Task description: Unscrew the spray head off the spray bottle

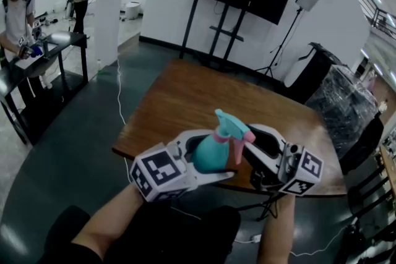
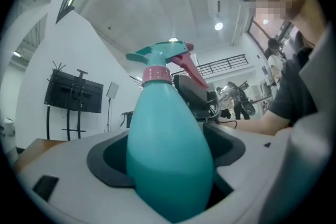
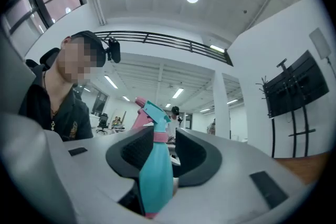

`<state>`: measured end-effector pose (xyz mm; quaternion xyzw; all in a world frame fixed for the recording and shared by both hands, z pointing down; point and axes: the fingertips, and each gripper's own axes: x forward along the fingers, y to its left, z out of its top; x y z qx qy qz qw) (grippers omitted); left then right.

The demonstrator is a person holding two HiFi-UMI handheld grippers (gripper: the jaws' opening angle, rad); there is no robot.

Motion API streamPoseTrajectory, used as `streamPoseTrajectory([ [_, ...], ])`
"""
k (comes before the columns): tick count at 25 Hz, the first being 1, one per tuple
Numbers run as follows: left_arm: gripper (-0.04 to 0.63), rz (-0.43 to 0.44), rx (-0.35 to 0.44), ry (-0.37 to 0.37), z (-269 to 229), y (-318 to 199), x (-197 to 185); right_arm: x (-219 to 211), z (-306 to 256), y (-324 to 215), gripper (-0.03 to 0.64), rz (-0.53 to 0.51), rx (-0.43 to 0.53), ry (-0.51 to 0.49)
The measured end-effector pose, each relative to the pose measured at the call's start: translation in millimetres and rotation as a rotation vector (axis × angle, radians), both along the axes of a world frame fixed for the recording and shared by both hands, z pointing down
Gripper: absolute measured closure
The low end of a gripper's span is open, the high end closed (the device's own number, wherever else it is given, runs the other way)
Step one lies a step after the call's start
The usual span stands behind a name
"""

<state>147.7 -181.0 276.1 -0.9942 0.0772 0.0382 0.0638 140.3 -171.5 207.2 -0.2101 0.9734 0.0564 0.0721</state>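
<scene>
The spray bottle (image 1: 209, 153) stands straight up, near the front edge of the bench (image 1: 185, 93). Its long line runs up and down. The left tongs (image 1: 207, 159) reach in from the left and squeeze the fat blue body tight.

The spray head (image 1: 232, 127) sticks out on top, with the pink collar (image 3: 160, 137) just under it. The right tongs (image 1: 250, 154) come in flat from the right and are open wide. In the right gripper view the collar sits between the two dark pads, and they do not seem to press on it.

So the right tongs are nearer the head. I think they must close on the collar and twist around that up-and-down line.
</scene>
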Motion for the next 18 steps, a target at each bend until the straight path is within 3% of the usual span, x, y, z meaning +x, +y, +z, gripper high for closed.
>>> streamPoseTrajectory([
  [5,0.179,-0.178,-0.019,-0.012,0,-28,-8,4,-21,7,0.473,0.115,0.04,-0.073],
  [8,0.179,-0.244,-0.023,-0.029,4,-39,-12,-6,-25,10,0.474,0.185,0.09,-0.032],
  [12,0.179,-0.233,-0.014,-0.033,3,-34,-7,-10,-18,5,0.473,0.24,0.107,0.046],
  [18,0.179,-0.183,-0.009,-0.02,1,-26,-8,8,-14,-8,0.474,0.267,0.061,0.001],
])
